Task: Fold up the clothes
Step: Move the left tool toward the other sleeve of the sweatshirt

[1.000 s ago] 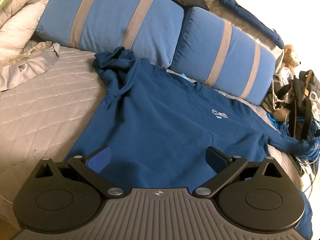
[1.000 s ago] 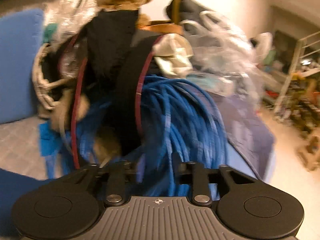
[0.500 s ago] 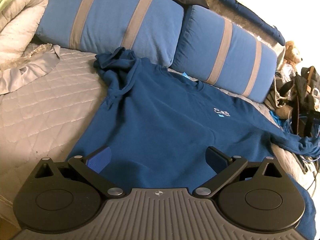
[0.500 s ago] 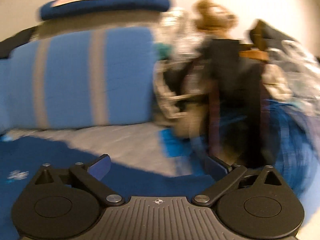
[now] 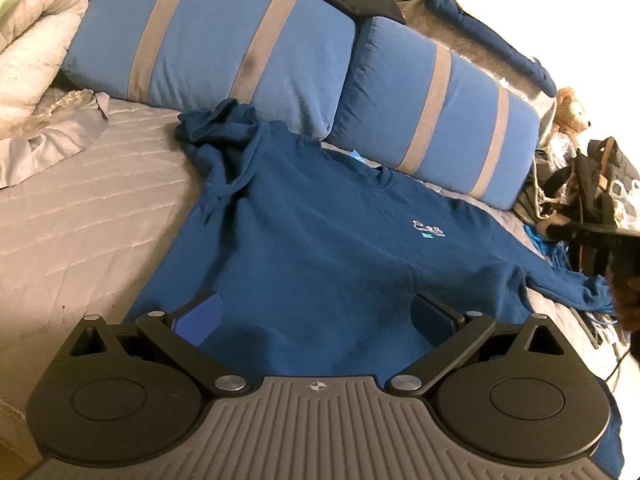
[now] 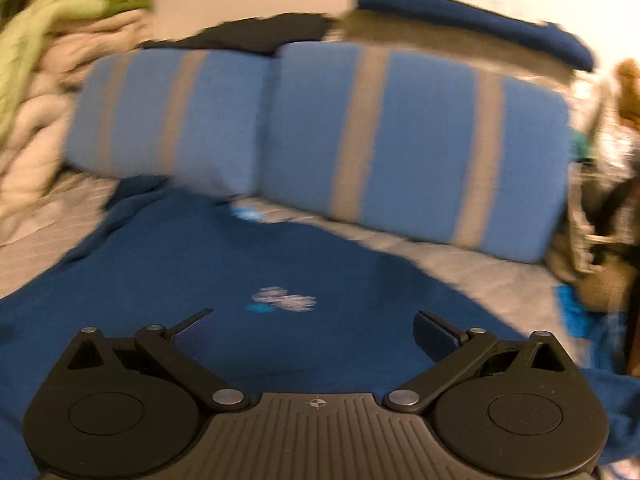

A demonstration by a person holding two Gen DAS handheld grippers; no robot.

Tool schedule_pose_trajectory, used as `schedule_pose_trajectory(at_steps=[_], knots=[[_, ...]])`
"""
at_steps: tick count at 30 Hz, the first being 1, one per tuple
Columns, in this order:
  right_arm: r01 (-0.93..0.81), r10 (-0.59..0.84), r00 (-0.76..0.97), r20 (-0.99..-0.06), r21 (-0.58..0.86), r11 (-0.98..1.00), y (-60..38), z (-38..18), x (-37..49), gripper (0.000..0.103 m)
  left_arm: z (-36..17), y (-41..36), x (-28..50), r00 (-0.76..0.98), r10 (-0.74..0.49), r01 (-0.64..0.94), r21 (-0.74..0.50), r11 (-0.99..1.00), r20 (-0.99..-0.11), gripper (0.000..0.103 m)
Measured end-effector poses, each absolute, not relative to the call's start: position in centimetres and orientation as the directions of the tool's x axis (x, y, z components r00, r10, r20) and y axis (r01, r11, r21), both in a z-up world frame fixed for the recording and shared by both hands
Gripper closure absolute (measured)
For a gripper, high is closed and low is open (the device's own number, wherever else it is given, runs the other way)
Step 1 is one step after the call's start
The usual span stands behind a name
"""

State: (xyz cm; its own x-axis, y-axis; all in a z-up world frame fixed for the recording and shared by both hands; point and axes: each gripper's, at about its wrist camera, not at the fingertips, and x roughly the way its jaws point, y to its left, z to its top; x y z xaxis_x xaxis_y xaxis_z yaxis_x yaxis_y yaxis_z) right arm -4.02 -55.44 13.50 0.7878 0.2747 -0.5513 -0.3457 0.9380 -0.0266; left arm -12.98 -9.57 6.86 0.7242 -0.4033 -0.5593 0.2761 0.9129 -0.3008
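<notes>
Blue sweatshirt [image 5: 320,264] spread chest-up on grey quilted bed cover [image 5: 80,208], collar toward the pillows, hem toward both cameras. Body axis collar-to-hem, running away from the claws; sleeve axis across it, left to right.

Key relation: right sleeve [image 5: 580,286] stretched out flat to the bed's right edge, cuff bunched just beside the cable pile. Left sleeve [image 5: 216,136] crumpled near the collar corner, just in front of the left pillow. Not flat; likely needs pulling out or tucking before any fold.

Left gripper [image 5: 316,316]: released, jaws wide, nothing between pads, hovering over the hem, middle of the body. Right gripper [image 6: 316,328]: released, jaws wide, nothing between pads, above the chest just short of the logo [image 6: 286,300]. Right view motion-blurred, fine detail unreadable.

Nearness, as judgement: right gripper better placed for the stretched sleeve and right side seam; left gripper for the hem and left side. Probable next step: sleeves folded in across the body, then hem to collar. Risk: cuff snagging on cables at the edge.

Counts:
- sweatshirt to fold: 1
- sleeves: 2 (1 flat, 1 bunched)
- striped blue pillows [image 5: 224,28]: 2
- teddy bear [image 5: 572,108]: 1
- blue cable pile [image 5: 548,244]: 1, partly hidden
- dark bags with straps [image 5: 592,184] at right: count unclear
- white bedding heap [image 5: 36,52] at left: 1
</notes>
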Motion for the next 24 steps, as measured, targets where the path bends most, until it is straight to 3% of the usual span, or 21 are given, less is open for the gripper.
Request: schedule_pose_trajectory(at_steps=[3, 7, 15, 21, 24], knots=[[-0.423, 0.342, 0.751, -0.564, -0.015, 0.906, -52.1, 12.5, -4.9, 0.0, 6.8, -9.3, -13.0, 0.725, -0.403, 0.268, -0.31, 0.912, -0.558, 0.0], [-0.46, 0.308, 0.754, -0.58, -0.132, 0.878, -47.9, 10.9, -6.1, 0.0, 6.8, -9.0, -13.0, 0.73, -0.4, 0.256, -0.321, 0.912, -0.555, 0.0], [-0.491, 0.347, 0.74, -0.576, -0.109, 0.864, -46.5, 9.3, -6.8, 0.0, 6.7, -8.5, -12.7, 0.723, -0.415, 0.249, -0.351, 0.903, -0.553, 0.0], [-0.531, 0.438, 0.681, -0.587, 0.016, 0.847, -47.4, 10.0, -7.4, 0.0, 6.6, -7.9, -11.6, 0.677, -0.439, 0.225, -0.402, 0.888, -0.591, 0.0], [-0.546, 0.457, 0.663, -0.593, 0.035, 0.837, -47.4, 10.0, -8.2, 0.0, 7.7, -7.6, -10.9, 0.686, -0.414, 0.229, -0.363, 0.903, -0.598, 0.0]])
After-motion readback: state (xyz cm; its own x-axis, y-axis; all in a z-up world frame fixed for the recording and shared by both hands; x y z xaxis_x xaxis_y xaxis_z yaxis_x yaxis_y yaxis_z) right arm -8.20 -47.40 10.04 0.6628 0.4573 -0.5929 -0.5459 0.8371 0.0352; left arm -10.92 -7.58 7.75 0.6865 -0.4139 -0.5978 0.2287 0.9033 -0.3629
